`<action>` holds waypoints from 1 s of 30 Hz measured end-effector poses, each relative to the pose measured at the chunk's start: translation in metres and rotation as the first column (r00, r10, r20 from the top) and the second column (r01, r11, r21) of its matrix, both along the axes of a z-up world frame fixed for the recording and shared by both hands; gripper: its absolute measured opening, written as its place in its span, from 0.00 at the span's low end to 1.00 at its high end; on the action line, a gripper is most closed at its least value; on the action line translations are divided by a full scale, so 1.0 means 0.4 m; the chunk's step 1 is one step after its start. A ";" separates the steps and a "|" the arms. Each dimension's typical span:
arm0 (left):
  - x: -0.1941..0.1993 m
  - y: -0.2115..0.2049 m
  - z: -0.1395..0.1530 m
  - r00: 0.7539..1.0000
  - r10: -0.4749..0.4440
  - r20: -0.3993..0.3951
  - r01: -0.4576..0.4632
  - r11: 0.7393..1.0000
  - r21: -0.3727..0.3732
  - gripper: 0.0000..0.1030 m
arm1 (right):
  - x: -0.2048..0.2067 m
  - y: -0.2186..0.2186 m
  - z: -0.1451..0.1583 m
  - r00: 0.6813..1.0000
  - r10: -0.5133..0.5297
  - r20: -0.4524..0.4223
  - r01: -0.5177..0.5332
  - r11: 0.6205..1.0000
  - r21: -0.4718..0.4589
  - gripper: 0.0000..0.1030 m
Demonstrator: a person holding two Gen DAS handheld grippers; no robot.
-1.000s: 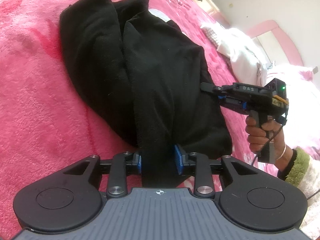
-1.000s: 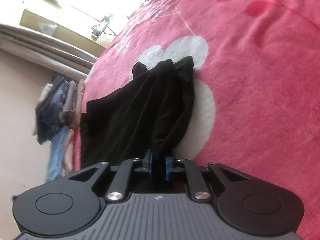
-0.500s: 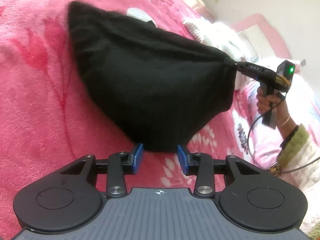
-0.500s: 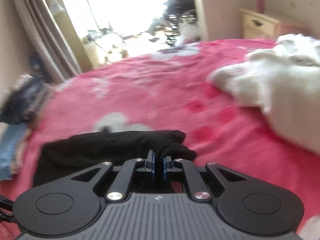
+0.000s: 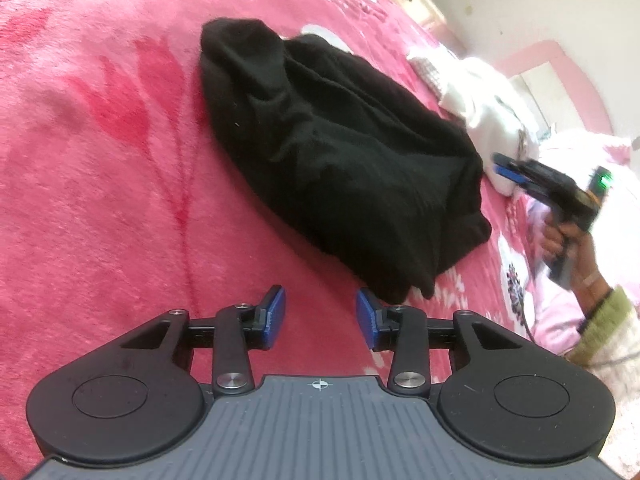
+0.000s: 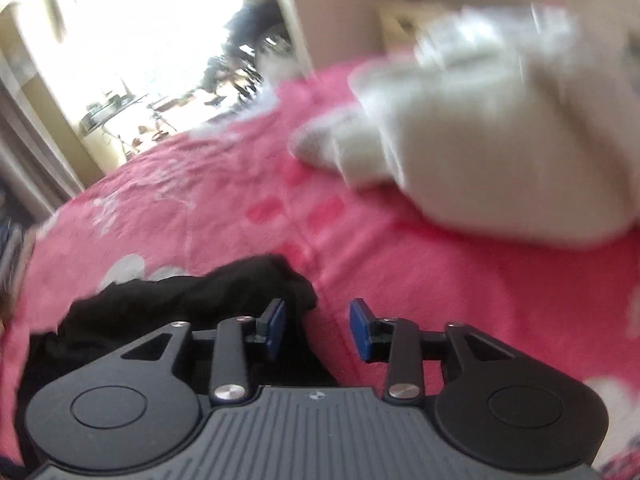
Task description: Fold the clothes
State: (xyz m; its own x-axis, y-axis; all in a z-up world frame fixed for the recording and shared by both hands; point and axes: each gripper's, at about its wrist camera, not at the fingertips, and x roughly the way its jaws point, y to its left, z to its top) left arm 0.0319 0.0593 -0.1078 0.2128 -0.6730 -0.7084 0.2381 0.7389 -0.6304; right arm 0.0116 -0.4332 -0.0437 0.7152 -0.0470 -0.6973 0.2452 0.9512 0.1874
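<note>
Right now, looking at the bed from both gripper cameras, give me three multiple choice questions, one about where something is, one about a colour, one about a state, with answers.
1. Where does the black garment lie?
A. On the pink blanket
B. On a wooden floor
C. Hanging from a rail

2. What colour is the pile of clothing beyond the black garment?
A. Blue
B. White
C. Green

3. How does the left gripper stand?
A. Clamped on the black garment
C. Holding a white sock
B. Open with nothing between its pads

Answers:
1 A, the garment rests in a heap on the pink blanket.
2 B, the pile shows white in both views.
3 B, its blue pads stand apart over bare blanket, just short of the garment's edge.
</note>
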 end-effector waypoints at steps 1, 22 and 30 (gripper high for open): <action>0.002 0.007 0.000 1.000 0.014 -0.001 -0.014 1.000 0.000 0.38 | -0.009 0.049 0.019 0.997 0.082 0.011 -0.081 0.996 -0.045 0.38; -0.007 0.168 0.054 0.969 0.243 0.052 -0.242 0.970 -0.017 0.41 | 0.110 0.708 -0.069 0.690 0.717 -0.094 -0.723 0.679 -0.127 0.12; -0.003 0.133 0.037 0.980 0.195 0.043 -0.194 0.981 -0.017 0.41 | 0.158 0.174 -0.240 0.997 0.018 -0.075 0.051 0.576 0.816 0.26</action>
State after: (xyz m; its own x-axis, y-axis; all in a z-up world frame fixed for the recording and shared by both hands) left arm 0.0307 0.1125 -0.0929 0.3711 -0.6247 -0.6871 0.1183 0.7657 -0.6323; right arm 0.0746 -0.3636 -0.1395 0.6705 0.5557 -0.4915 0.3033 0.3992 0.8652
